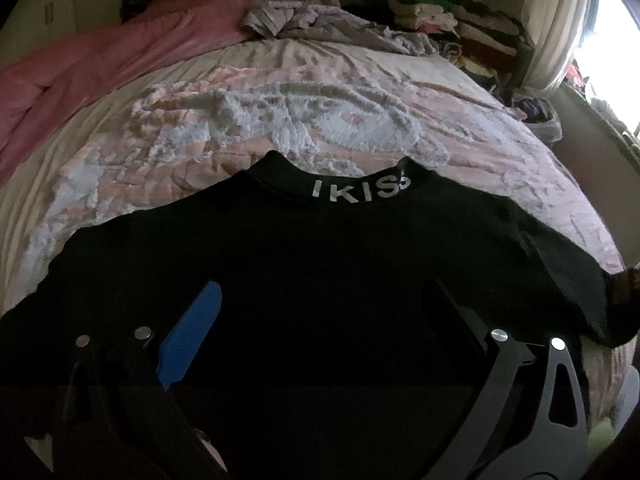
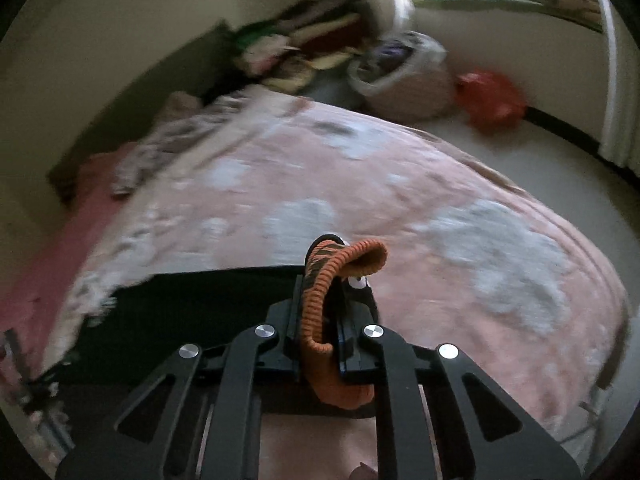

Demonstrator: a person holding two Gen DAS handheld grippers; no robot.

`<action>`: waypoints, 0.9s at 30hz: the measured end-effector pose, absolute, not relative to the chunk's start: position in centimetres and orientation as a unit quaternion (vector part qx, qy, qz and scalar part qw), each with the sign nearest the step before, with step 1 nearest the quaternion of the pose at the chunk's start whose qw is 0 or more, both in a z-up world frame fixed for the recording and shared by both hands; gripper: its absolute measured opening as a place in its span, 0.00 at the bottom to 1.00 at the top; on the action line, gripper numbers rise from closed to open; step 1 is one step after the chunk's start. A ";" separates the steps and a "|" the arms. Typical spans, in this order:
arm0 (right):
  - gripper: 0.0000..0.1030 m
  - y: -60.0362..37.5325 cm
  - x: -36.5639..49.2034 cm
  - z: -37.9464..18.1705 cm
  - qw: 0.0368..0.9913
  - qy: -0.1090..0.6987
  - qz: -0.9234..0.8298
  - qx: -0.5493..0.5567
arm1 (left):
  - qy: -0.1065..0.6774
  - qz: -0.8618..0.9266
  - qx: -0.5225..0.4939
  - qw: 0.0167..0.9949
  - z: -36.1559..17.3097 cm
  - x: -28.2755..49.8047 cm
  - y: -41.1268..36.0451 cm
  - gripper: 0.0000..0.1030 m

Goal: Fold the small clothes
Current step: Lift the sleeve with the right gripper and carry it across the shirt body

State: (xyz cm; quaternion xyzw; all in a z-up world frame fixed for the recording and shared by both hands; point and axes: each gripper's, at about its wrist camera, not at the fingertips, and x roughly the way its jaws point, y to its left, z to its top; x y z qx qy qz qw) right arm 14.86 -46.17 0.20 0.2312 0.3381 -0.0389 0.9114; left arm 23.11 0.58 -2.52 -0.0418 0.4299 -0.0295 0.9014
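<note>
Black sweatshirt (image 1: 280,248) lies flat on near part of bed, lettered collar (image 1: 360,192) toward far side. Left gripper (image 1: 324,308) hovers over its body, jaws wide apart, holding nothing. Right gripper (image 2: 332,296) clamped on orange ribbed cuff (image 2: 324,300), raised above bedspread (image 2: 400,184). Judgement: fabric soft, light, limp; best gripped at cuffs, hem corners. Far bedspread offers open room; right bed edge close.

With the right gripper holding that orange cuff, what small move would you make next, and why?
I would probably carry the orange cuff across toward the middle of the black top. The right gripper is shut on it, the top lies spread flat on the bedspread, and the left gripper hangs open above it.
</note>
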 end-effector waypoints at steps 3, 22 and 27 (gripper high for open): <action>0.11 -43.2 15.6 2.2 0.917 0.328 0.005 0.226 | 0.427 -0.034 -0.048 0.902 -1.9 22.5 0.8 0.91; 0.11 -22.0 21.0 7.8 0.903 0.334 0.211 0.171 | 0.410 -0.051 -0.116 0.903 0.4 19.0 6.8 0.91; 0.11 -17.6 21.9 7.8 0.894 0.347 0.240 0.150 | 0.413 -0.059 -0.136 0.899 -0.5 18.4 7.6 0.91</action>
